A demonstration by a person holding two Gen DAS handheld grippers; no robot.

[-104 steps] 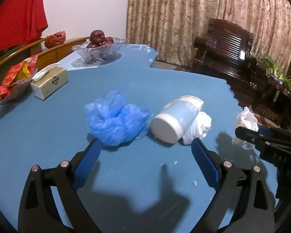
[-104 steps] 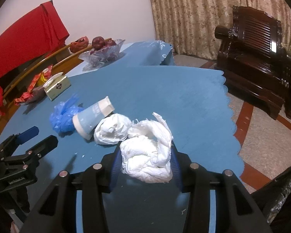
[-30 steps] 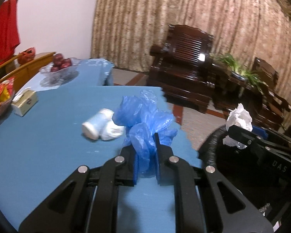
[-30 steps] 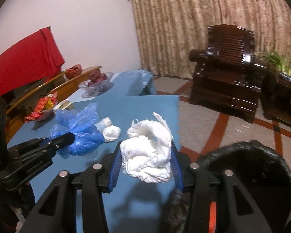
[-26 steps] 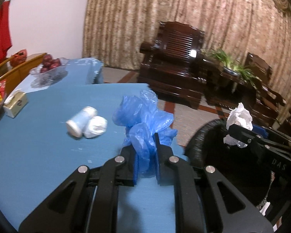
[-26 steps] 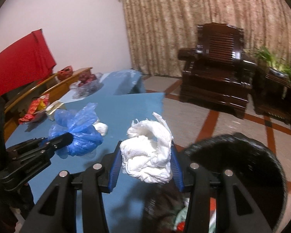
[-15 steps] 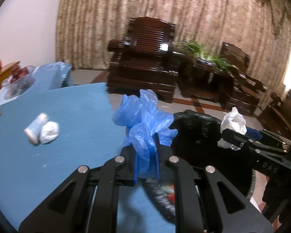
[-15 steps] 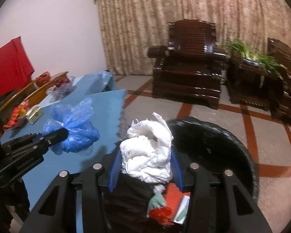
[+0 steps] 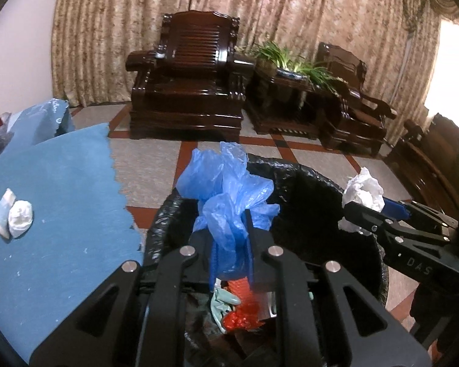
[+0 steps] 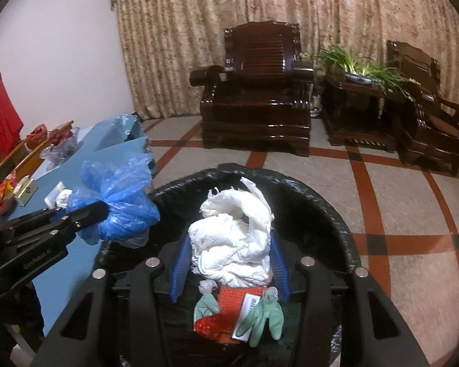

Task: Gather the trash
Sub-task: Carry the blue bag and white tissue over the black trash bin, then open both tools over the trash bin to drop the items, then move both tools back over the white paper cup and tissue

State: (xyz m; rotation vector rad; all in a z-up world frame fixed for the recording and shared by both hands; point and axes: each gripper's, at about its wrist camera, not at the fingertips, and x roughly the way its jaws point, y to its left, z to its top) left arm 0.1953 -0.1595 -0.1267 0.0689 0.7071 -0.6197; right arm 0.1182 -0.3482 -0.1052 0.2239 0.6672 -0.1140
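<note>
My left gripper [image 9: 231,244] is shut on a crumpled blue plastic bag [image 9: 229,189] and holds it above the black-lined trash bin [image 9: 315,177]. My right gripper [image 10: 229,253] is shut on a wad of white tissue [image 10: 232,238] above the same bin [image 10: 321,214]. The bin holds red wrappers [image 10: 229,309] and green scraps [image 10: 264,315]. The left gripper with the blue bag [image 10: 116,205] shows at the left of the right wrist view. The right gripper with the tissue [image 9: 362,192] shows at the right of the left wrist view.
A blue table [image 9: 55,214] at left bears a paper cup [image 9: 1,214] lying on its side and a white tissue ball [image 9: 20,218]. Dark wooden armchairs [image 9: 192,82] and a plant stand [image 9: 287,91] stand before curtains. The floor is tiled.
Both grippers have swung right, away from the table, and now hang over the bin. Each still holds its load. The cup and tissue ball stay on the table.
</note>
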